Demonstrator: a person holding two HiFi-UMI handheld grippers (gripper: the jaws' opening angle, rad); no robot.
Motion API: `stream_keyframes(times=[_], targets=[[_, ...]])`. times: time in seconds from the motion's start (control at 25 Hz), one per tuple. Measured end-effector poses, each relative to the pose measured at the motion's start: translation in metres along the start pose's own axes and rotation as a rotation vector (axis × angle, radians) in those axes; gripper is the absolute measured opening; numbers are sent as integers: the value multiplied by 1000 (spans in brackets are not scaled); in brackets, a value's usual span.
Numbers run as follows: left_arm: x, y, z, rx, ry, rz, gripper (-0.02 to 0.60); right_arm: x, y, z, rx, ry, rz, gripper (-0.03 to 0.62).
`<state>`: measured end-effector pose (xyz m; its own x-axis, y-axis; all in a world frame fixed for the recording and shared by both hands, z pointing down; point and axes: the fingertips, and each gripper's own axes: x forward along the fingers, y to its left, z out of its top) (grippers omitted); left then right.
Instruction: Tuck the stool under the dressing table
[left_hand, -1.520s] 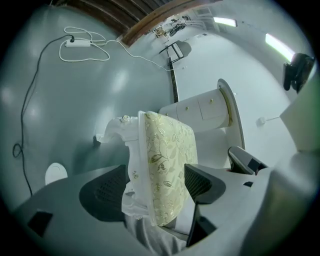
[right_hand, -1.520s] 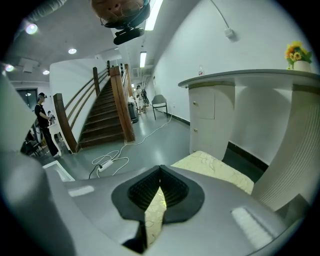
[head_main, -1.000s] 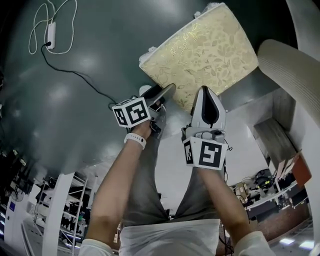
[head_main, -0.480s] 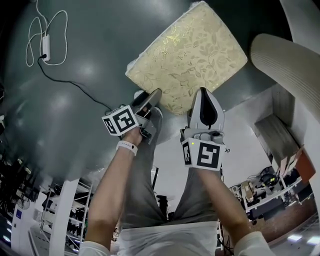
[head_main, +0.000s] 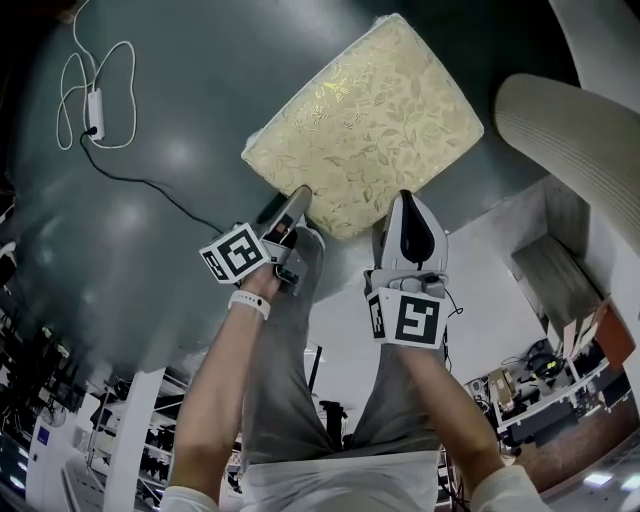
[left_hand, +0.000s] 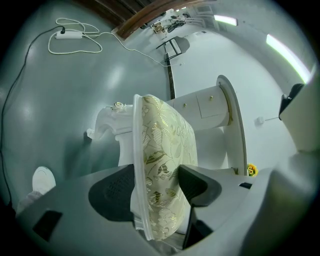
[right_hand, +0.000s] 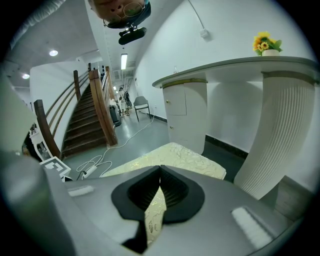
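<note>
One stool (head_main: 365, 120) is standing on the glossy floor (head_main: 150, 220) beside one dressing table (head_main: 570, 130). Your left hand-held gripper (head_main: 298, 195) has just been closing onto it and is gripping it. Your right hand-held gripper (head_main: 407, 200) is sitting shut.

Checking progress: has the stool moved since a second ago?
Yes, slightly: the stool has slid left, toward the cable adapter, away from the table leg.

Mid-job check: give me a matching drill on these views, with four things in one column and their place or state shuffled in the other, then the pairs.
1. left claw
2. right claw
3. yellow flowers
4. power adapter

A. lying on the floor
B. jaws together
C. on the dressing table
D. edge of the cushion between its jaws

Pairs: 1-D, 2-B, 3-C, 4-A.

The left claw's jaws have just been closing, with the cushion between them.
</note>
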<state>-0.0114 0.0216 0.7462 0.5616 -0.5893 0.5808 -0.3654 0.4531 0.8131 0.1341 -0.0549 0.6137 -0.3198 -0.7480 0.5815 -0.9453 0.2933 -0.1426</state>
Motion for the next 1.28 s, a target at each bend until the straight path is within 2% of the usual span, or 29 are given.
stream_keyframes(times=[0.16,0.28,0.4,0.68,0.8,0.92,1.12,1.28], targets=[[1,3,7,-37,-63,24,279,1,-7,1,-2,-1,3,12],[2,1,10,-70,-105,5,280,-1,-11,0,0,1,2,12],[4,-1,12,-54,-93,10,281,-4,-17,-1,3,3,-3,12],[6,-16,31,-2,-128,-10,281,-16,-23,-16,15,24,5,14],[7,-15,35,-5,-126,-12,281,-9,-23,-33,45,60,3,61],[11,-12,39,-63,-130,-15,281,7,-27,-47,74,99,-9,117],[2,-12,39,-45,-150,-13,281,14,-37,-65,144,164,-32,210],[2,-8,1,-183,-266,-18,281,18,-52,-99,145,235,92,243]])
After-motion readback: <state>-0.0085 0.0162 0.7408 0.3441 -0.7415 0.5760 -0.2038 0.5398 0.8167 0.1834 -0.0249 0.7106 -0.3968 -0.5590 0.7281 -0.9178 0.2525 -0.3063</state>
